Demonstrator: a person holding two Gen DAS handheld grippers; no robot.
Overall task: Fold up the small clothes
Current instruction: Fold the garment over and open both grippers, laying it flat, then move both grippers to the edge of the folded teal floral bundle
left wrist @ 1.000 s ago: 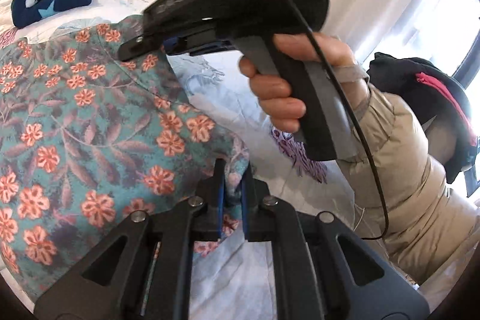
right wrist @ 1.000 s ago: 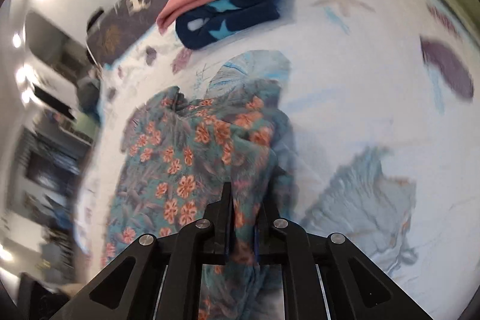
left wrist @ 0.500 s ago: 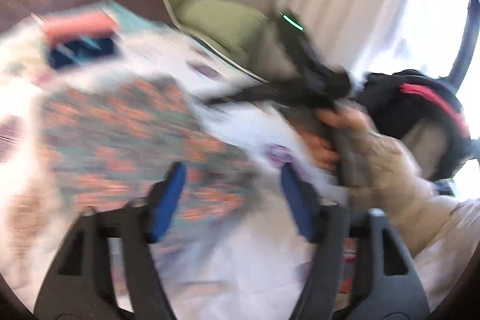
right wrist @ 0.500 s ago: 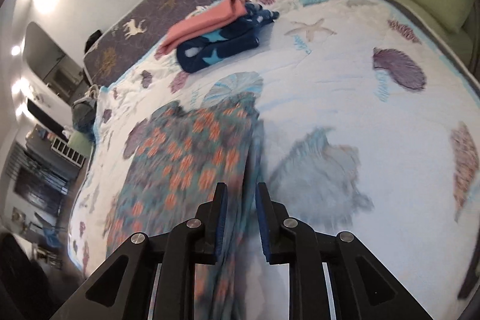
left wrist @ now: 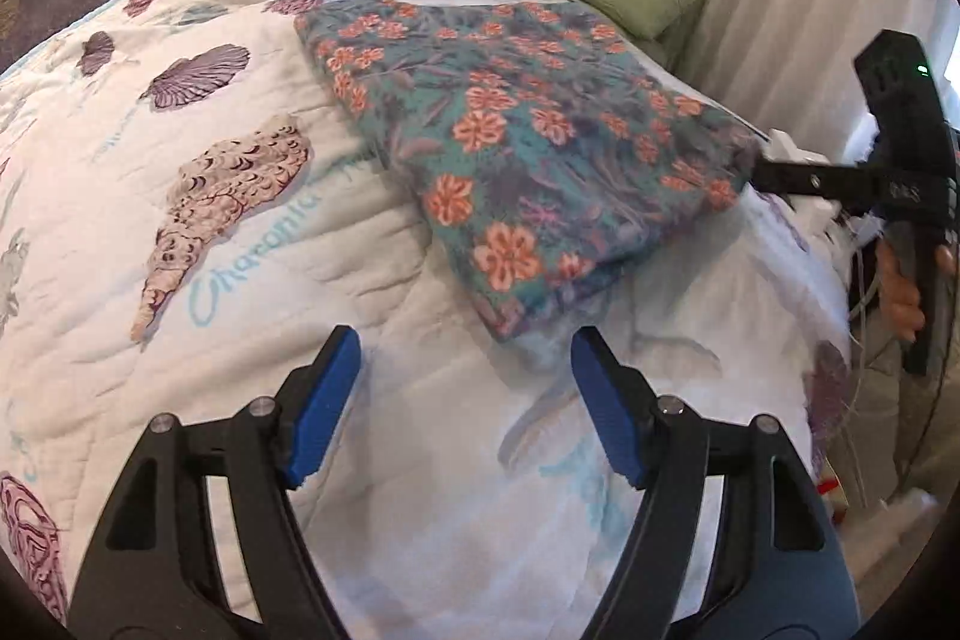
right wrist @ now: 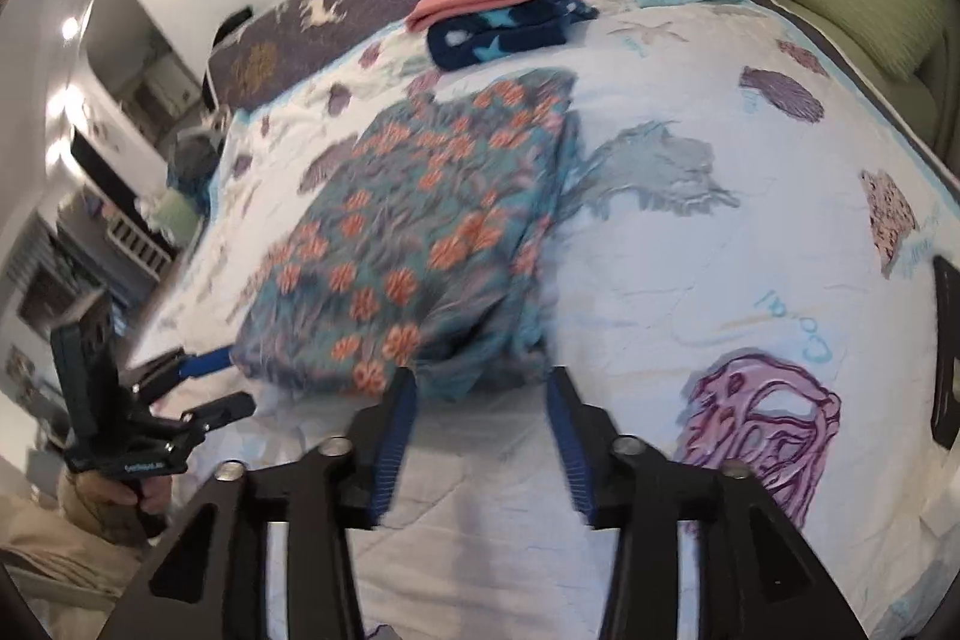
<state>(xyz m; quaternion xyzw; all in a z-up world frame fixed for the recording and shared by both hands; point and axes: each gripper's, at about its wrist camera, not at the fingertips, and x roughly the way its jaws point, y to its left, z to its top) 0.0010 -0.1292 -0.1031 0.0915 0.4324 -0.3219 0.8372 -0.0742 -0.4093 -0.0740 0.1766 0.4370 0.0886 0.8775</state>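
Both my left gripper and right gripper gape empty just short of the floral garment, lying folded flat on the quilt, apparently ready for stacking.

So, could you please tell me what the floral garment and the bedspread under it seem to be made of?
The floral garment looks like soft, fuzzy fleece or flannel with a matte finish: its edges are plump and its print slightly hazy, though blur may add to that. The bedspread looks like quilted cotton, matte, with stitched lines puckering across its printed shells. Neither fibre can be confirmed by sight.
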